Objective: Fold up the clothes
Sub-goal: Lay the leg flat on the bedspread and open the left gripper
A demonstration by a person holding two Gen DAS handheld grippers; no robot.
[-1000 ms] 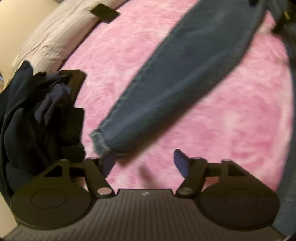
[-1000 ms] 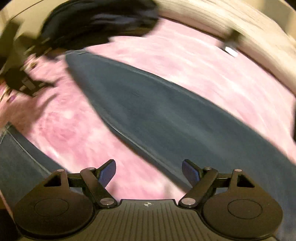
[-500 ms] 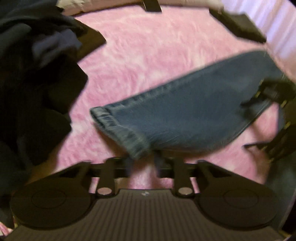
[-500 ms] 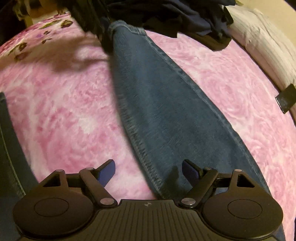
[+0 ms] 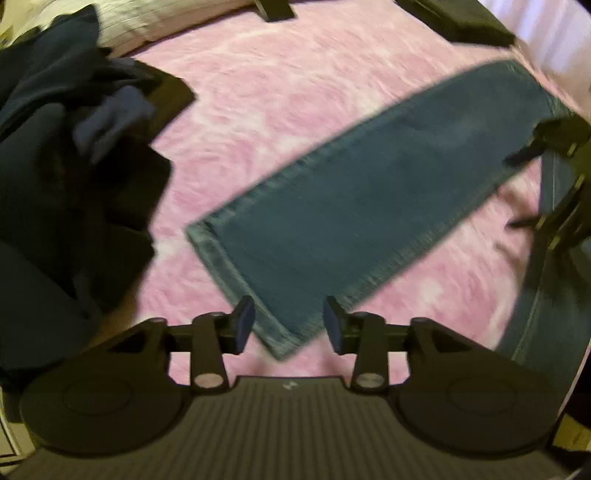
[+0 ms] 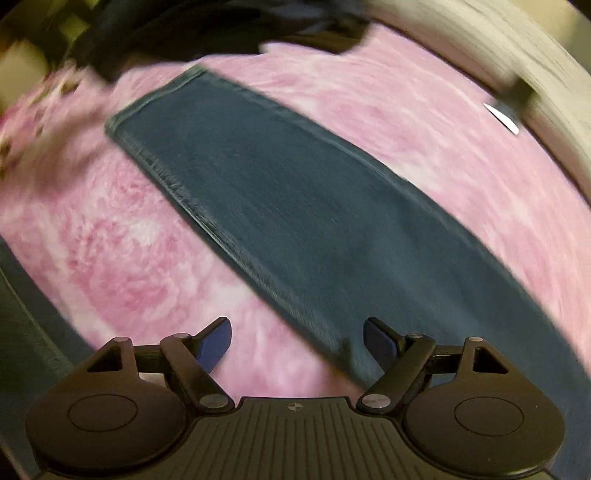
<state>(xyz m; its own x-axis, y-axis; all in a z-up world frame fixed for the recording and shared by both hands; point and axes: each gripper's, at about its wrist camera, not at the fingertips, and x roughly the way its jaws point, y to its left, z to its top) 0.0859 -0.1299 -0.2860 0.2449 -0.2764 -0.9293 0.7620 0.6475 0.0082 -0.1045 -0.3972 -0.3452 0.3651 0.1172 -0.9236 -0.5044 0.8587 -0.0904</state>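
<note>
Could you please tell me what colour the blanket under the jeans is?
Pink with paler mottling, the blanket shows best in the left wrist view.

A pink fuzzy bedspread [image 5: 295, 110] carries a flat jeans leg [image 5: 369, 206] and heaped dark clothes [image 5: 66, 177].

A pink blanket [image 5: 280, 110] with a swirled plush pattern covers the bed, and a pale ribbed pillow [image 5: 147, 18] lies along its far edge. A small flat black object [image 5: 275, 9] rests at the blanket's far border beside the pillow, and another dark flat item [image 5: 458, 20] sits toward the far right corner.
</note>
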